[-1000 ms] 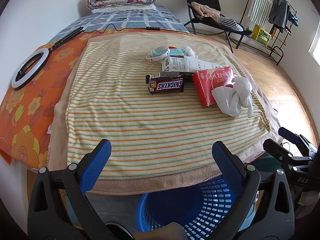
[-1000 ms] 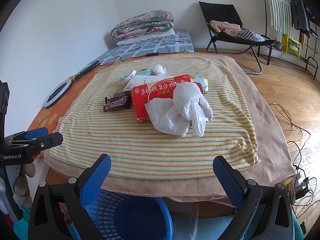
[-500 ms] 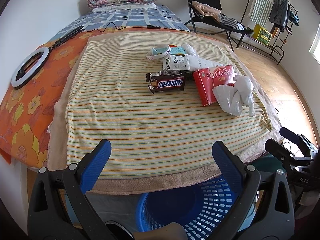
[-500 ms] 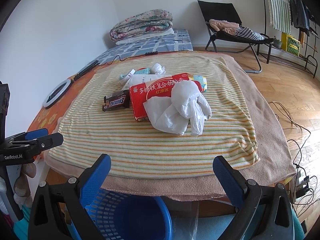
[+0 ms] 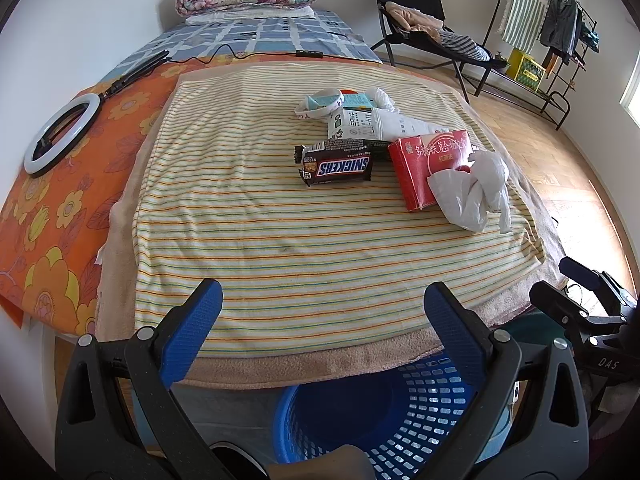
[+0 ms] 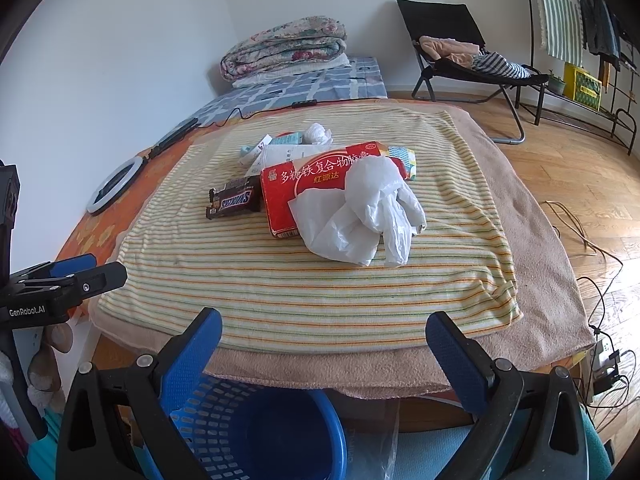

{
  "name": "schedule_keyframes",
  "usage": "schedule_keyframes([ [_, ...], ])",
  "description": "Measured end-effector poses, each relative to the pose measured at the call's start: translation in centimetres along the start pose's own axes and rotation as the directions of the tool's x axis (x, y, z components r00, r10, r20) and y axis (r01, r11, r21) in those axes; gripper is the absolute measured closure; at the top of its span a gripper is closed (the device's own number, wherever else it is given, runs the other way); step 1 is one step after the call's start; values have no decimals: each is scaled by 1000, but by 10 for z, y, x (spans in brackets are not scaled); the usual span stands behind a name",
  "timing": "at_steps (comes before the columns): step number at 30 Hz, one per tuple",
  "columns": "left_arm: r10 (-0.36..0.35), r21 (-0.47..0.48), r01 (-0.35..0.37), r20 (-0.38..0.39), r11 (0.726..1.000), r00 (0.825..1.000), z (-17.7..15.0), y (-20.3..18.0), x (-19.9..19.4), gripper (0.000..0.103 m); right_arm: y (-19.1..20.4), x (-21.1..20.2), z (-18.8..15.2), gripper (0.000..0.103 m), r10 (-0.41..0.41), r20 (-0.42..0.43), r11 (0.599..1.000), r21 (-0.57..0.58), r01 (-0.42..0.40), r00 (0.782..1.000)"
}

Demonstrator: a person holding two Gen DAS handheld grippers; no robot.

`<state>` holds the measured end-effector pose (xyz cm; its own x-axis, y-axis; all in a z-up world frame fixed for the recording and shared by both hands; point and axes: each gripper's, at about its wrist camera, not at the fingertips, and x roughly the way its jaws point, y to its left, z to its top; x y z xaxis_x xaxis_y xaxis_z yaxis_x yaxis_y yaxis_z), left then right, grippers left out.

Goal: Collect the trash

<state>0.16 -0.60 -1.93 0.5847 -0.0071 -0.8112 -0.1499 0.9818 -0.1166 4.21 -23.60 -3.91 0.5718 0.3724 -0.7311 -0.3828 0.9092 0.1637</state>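
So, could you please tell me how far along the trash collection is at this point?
Nothing looks done: the blue basket shows no trash. Nothing is in hand: the left hand-held gripper and right hand-held gripper are open. Left: the Snickers wrapper, red box, white plastic bag and the smaller litter behind them.

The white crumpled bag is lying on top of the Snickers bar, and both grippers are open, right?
Not quite. The white crumpled bag lies on the red box, not the Snickers bar beside it; the right wrist view shows this. The left gripper and right gripper are open.
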Motion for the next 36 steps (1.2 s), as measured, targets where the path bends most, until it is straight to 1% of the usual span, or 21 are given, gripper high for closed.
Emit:
schedule_keyframes([
  [27, 2, 4, -2, 0, 1000, 1000, -1, 1, 2, 1, 1, 3, 0, 0, 3, -26, 1000, 3, -3, 1000],
  [33, 6, 16, -6, 5, 1000, 1000, 2, 0, 7, 1, -1, 7, -1, 0, -13, -52, 1000, 1, 14, 999],
  [36, 12, 39, -12, 8, 999, 1000, 9, -6, 11, 1, -5, 10, -2, 0, -30, -74, 999, 11, 30, 997],
])
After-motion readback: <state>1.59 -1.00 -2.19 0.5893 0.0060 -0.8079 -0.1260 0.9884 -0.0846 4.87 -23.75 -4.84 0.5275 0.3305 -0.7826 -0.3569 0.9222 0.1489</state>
